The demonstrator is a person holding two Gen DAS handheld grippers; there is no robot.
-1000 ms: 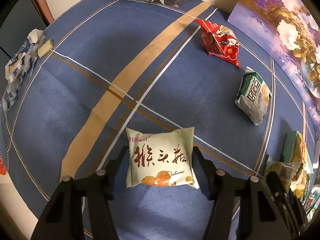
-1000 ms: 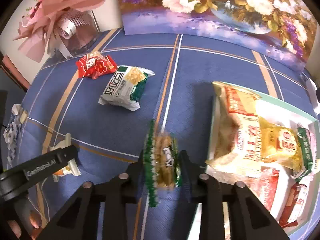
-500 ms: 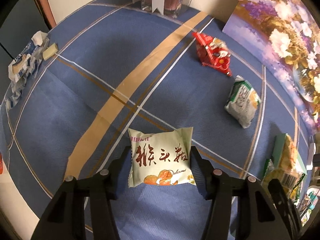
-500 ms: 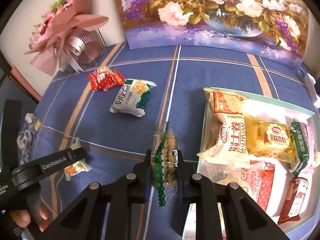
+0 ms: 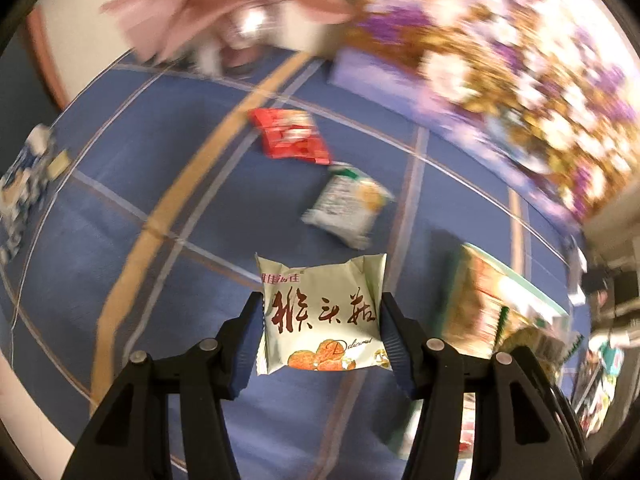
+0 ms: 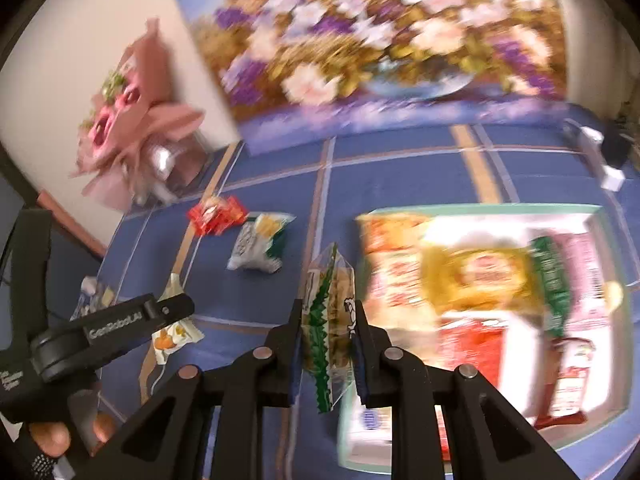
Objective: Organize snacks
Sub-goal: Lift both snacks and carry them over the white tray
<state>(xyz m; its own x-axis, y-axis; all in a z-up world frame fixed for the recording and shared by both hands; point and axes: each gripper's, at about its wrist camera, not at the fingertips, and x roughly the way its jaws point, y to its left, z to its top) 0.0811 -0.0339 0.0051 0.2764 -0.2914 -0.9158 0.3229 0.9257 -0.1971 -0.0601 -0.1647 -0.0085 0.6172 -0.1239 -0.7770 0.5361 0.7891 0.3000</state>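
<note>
left wrist view: the left gripper [image 5: 322,320] pinches a cream snack packet [image 5: 322,314] above the blue striped tablecloth [image 5: 120,184]. right wrist view alone shows the right gripper [image 6: 326,332] clamped on a green-edged clear packet [image 6: 328,320] beside the full snack tray [image 6: 598,216], a flower painting [image 6: 380,40] behind.

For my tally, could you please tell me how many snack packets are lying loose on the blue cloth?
2: a red packet near the bouquet, and a white-and-green packet right beside it. Others may be hidden.

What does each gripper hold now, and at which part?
Left gripper: cream snack packet, pinched at its two side edges. Right gripper: clear green-edged snack packet, clamped across its flat faces, standing upright.
</note>
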